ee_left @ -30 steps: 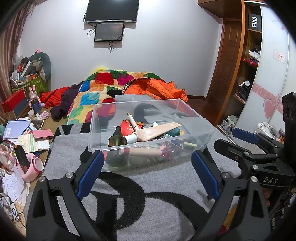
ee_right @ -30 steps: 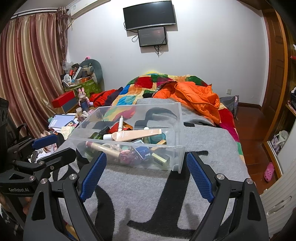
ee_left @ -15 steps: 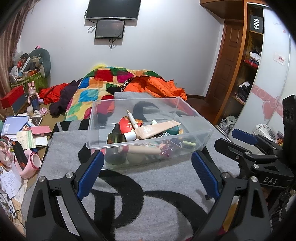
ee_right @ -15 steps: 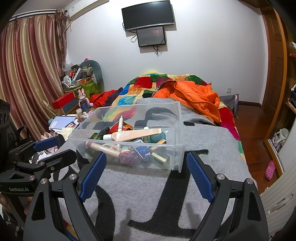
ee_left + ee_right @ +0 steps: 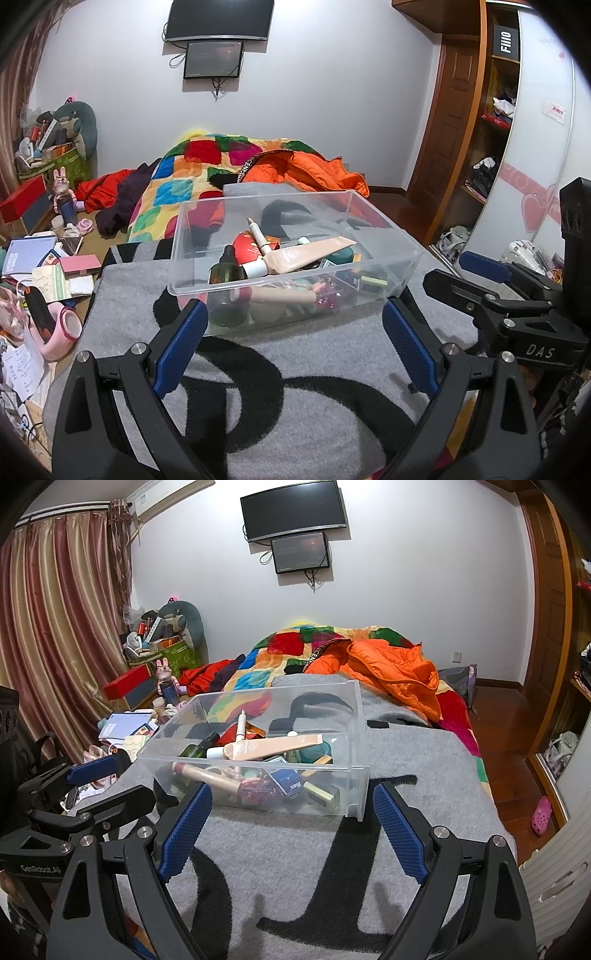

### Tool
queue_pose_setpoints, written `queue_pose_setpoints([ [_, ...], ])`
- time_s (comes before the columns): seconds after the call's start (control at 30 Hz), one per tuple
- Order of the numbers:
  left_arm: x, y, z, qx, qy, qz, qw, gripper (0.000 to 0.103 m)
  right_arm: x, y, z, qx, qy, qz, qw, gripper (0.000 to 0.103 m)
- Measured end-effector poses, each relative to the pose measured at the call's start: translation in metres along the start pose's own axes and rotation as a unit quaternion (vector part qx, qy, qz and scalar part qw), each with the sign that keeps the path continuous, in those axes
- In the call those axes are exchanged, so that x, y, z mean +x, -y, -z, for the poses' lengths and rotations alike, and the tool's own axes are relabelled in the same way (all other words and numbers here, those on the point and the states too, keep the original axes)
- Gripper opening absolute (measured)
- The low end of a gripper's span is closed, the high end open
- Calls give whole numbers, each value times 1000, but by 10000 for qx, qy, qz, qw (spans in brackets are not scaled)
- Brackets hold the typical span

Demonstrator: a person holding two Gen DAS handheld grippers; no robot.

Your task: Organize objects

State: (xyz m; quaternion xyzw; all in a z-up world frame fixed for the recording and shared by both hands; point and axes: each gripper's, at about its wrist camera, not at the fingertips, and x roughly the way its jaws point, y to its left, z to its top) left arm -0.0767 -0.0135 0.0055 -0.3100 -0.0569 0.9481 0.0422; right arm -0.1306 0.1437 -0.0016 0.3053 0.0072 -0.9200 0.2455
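Observation:
A clear plastic bin (image 5: pixel 376 225) stands on a grey and black blanket (image 5: pixel 295 387) on the bed; it also shows in the right wrist view (image 5: pixel 358 738). It holds several cosmetics: a beige tube (image 5: pixel 306 254), a dark green bottle (image 5: pixel 223 271), a red box (image 5: pixel 247 247) and a white pen (image 5: pixel 258 238). My left gripper (image 5: pixel 295 328) is open and empty just in front of the bin. My right gripper (image 5: pixel 291 812) is open and empty, also just short of the bin. Each gripper shows at the edge of the other's view.
An orange jacket (image 5: pixel 391 668) and a patchwork quilt (image 5: pixel 192 177) lie behind the bin. Books, boxes and a pink object (image 5: pixel 55 328) clutter the floor at left. A wardrobe (image 5: pixel 517 147) stands at right; the bed edge drops to a wooden floor (image 5: pixel 513 775).
Both grippers have edged slightly toward the bin and stay open. The bin and its contents have not moved.

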Motion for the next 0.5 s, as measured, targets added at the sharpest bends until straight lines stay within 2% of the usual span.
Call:
queue_pose_setpoints([
  [0.5, -8, 3, 1, 63, 150, 108, 9998, 96, 0, -3, 3, -7, -45, -43, 10000, 88],
])
